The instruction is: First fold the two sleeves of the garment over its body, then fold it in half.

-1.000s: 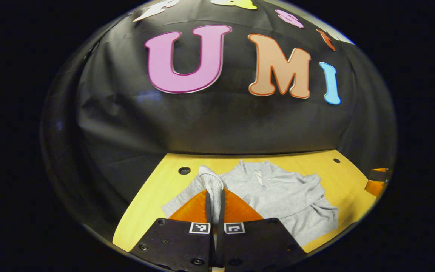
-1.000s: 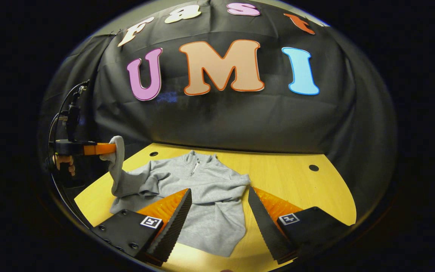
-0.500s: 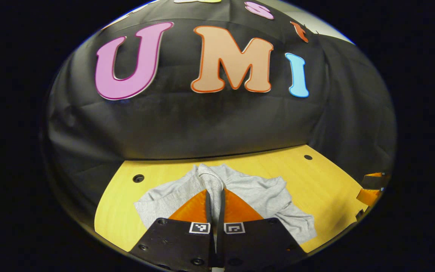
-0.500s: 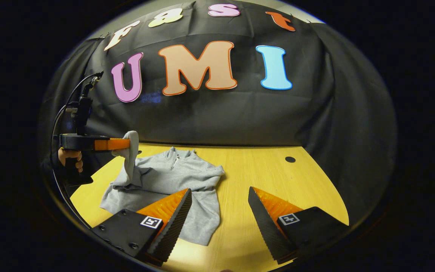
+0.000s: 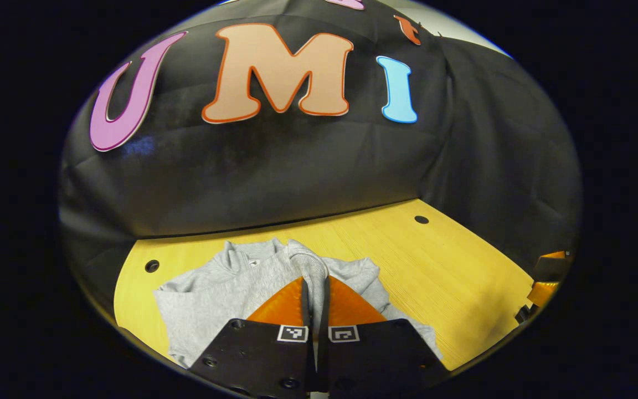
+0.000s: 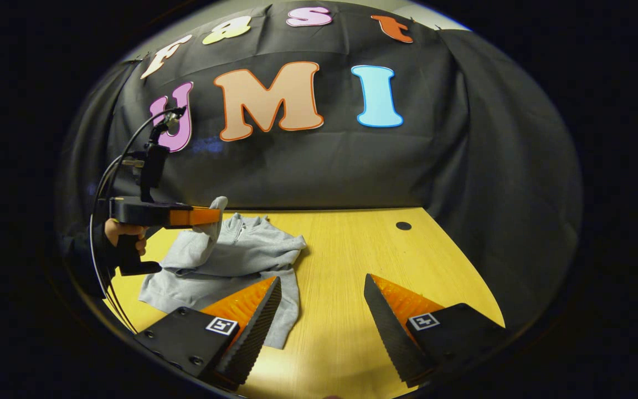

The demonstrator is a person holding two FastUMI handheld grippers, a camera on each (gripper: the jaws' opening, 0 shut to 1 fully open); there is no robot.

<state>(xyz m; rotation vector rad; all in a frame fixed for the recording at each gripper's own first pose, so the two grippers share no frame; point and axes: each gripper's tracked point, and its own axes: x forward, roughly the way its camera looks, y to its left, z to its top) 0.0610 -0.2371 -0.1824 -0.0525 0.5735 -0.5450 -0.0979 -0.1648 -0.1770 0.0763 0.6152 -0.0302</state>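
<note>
A grey zip-neck sweatshirt (image 6: 241, 260) lies on the yellow wooden table (image 6: 352, 260), its collar toward the back wall. My left gripper (image 5: 314, 282) is shut on the cuff of one sleeve (image 5: 310, 263) and holds it lifted above the sweatshirt's body (image 5: 219, 293). In the right gripper view that left gripper (image 6: 208, 216) hangs over the garment with the sleeve (image 6: 200, 246) draped from it, a hand (image 6: 122, 233) on its handle. My right gripper (image 6: 322, 288) stands open above the table, to the right of the sweatshirt, nothing between its fingers.
The table has round holes near its back edge (image 6: 403, 225) (image 5: 152, 266) (image 5: 421, 219). Black cloth walls close the back and right side. Bare table (image 5: 452, 277) stretches to the right of the garment. The right gripper (image 5: 546, 277) shows at the far right edge of the left gripper view.
My left gripper has carried the lifted sleeve rightward, from beside the garment to over its body. The right gripper has drifted to the right, staying open.
</note>
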